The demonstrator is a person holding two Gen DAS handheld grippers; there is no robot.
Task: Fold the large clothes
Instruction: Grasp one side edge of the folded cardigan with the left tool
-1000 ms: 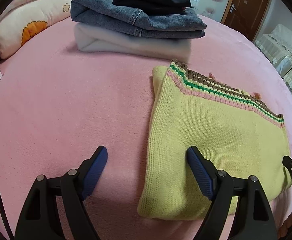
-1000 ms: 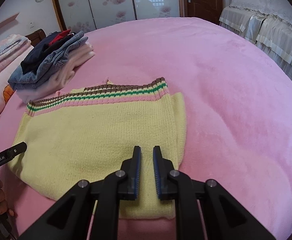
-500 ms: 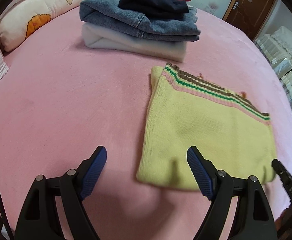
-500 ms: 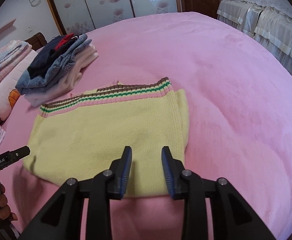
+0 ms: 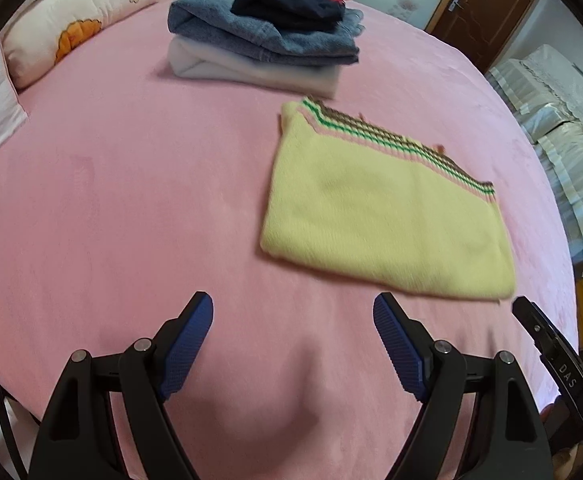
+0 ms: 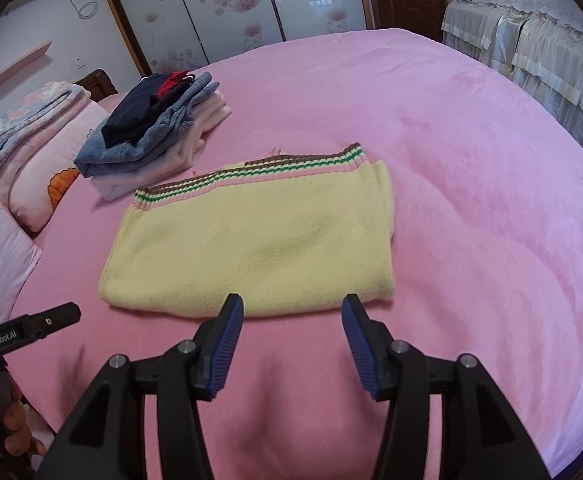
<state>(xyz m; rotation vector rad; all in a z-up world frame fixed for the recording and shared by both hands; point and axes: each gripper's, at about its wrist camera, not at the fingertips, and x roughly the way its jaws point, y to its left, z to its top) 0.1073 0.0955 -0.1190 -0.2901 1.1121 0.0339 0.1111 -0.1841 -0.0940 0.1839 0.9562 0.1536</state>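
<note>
The right gripper (image 6: 291,316), earlier nearly closed over the folded yellow knit sweater (image 6: 259,240), is opening with nothing between its jaws. Both grippers now hover off the sweater, the left gripper (image 5: 293,316) over bare pink blanket (image 5: 111,200).

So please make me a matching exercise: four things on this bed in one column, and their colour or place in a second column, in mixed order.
1. sweater
2. jeans
3. dark garment
4. pillow

a. top of the pile
b. yellow, striped hem
c. orange flower print
d. blue denim, mid-pile

Pairs: 1-b, 2-d, 3-a, 4-c
</note>
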